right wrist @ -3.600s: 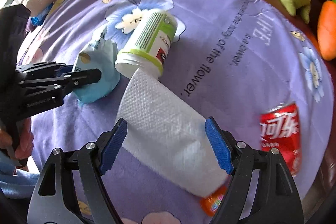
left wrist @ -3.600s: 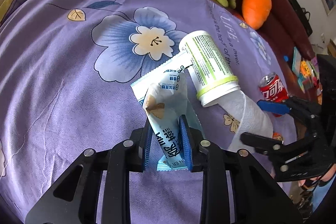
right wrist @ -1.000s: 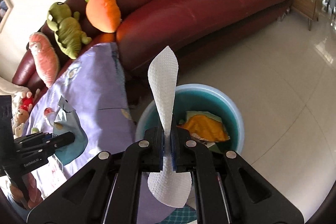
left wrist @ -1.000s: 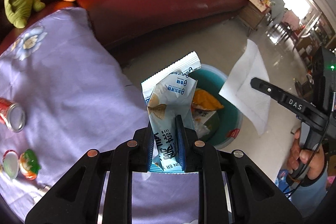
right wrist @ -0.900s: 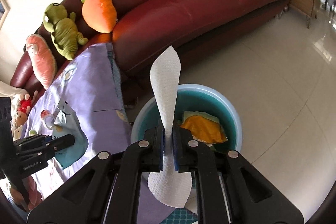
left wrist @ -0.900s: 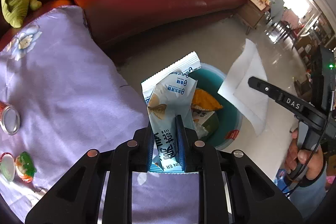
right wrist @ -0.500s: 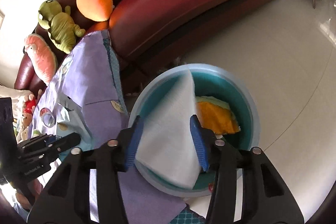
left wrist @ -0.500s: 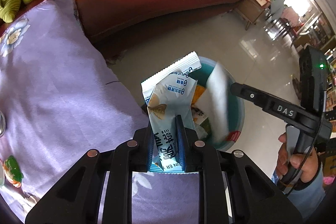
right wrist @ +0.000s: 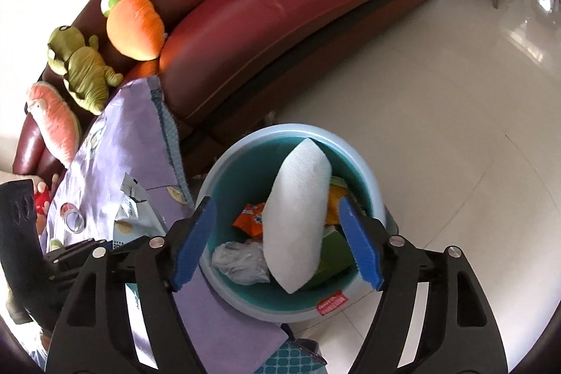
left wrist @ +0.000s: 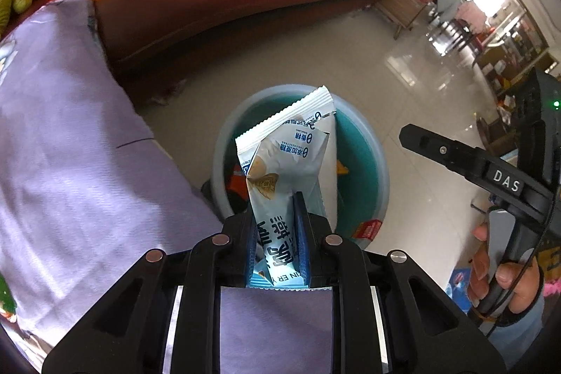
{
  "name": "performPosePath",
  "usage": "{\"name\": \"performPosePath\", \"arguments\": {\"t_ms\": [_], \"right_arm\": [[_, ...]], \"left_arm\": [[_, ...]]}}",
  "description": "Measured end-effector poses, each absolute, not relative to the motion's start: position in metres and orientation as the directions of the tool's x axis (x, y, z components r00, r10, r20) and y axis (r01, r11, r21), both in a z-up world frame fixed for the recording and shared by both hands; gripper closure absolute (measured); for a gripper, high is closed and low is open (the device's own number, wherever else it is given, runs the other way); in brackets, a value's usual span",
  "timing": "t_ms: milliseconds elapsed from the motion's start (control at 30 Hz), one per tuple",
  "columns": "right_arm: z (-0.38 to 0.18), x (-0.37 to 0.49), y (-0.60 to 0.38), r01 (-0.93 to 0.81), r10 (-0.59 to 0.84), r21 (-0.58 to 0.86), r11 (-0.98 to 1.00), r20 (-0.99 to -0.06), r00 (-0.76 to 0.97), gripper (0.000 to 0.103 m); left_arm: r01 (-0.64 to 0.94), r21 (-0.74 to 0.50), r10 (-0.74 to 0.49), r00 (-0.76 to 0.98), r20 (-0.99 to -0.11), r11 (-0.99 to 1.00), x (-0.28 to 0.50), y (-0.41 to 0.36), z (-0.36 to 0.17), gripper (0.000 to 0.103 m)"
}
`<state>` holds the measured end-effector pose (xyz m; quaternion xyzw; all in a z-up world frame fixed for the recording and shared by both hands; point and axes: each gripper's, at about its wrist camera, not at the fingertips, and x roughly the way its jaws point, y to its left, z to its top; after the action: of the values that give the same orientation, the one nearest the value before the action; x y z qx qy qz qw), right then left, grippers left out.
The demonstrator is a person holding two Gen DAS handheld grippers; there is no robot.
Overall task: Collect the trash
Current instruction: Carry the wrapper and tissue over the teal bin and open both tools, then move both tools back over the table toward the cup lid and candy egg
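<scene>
My left gripper [left wrist: 277, 233] is shut on a light-blue snack wrapper [left wrist: 285, 160] and holds it upright over the teal trash bin [left wrist: 380, 163] on the floor. My right gripper [right wrist: 280, 244] is open above the same bin [right wrist: 238, 153]. A white paper towel [right wrist: 298, 216] drops free between its jaws into the bin, onto other trash. The wrapper also shows at the left of the right wrist view [right wrist: 131, 216]. The right gripper's body appears at the right of the left wrist view [left wrist: 455, 156].
A table with a purple flowered cloth [left wrist: 70, 146] stands left of the bin, with a red can [right wrist: 72, 219] on it. A dark red sofa [right wrist: 280, 6] with plush toys [right wrist: 135, 23] lies behind. Glossy tiled floor [right wrist: 455, 128] spreads to the right.
My right gripper opened and let go of the paper towel, which now falls into the bin. My left gripper carried the wrapper from the table edge to above the bin.
</scene>
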<state>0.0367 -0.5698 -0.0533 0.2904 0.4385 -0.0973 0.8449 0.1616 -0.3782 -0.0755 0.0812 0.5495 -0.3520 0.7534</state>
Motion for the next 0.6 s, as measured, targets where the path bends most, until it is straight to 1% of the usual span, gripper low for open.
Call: {"name": "performPosePath", "arguments": {"t_ms": [100,167,200,233,300,467,533,600], "right_arm": [[-0.053,0.032,-0.573,0.437,0.077,0.400,0.805,-0.802,0.592,0.033],[-0.051,0.030,-0.573,0.446,0.069,0.397,0.802,-0.803,0.591,0.033],[-0.049,0.029,-0.573,0.449,0.065,0.394,0.802,-0.805,0.590,0.032],[-0.048,0.029,-0.572,0.451,0.061,0.391,0.802,-0.806,0.589,0.032],[-0.042,0.027,-0.571,0.451,0.052,0.380,0.807,-0.808,0.587,0.032],[-0.032,0.025,-0.564,0.442,0.037,0.356,0.823,-0.811,0.584,0.031],[-0.029,0.026,-0.561,0.441,0.032,0.351,0.826,-0.811,0.585,0.030],[-0.028,0.027,-0.557,0.440,0.032,0.347,0.828,-0.813,0.581,0.030]], "left_arm": [[0.626,-0.275,-0.446,0.130,-0.886,0.730,0.162,-0.387,-0.081,0.081],[0.626,-0.289,-0.452,0.114,-0.885,0.724,0.162,-0.392,-0.085,0.071],[0.625,-0.293,-0.452,0.108,-0.885,0.723,0.162,-0.394,-0.086,0.053],[0.623,-0.297,-0.454,0.105,-0.885,0.723,0.162,-0.397,-0.087,0.039],[0.622,-0.287,-0.454,0.124,-0.882,0.728,0.161,-0.397,-0.087,0.033],[0.610,-0.295,-0.454,0.120,-0.883,0.736,0.160,-0.387,-0.087,0.027],[0.608,-0.288,-0.454,0.135,-0.881,0.740,0.158,-0.378,-0.083,0.022],[0.611,-0.275,-0.452,0.154,-0.879,0.743,0.157,-0.374,-0.077,0.021]]}}
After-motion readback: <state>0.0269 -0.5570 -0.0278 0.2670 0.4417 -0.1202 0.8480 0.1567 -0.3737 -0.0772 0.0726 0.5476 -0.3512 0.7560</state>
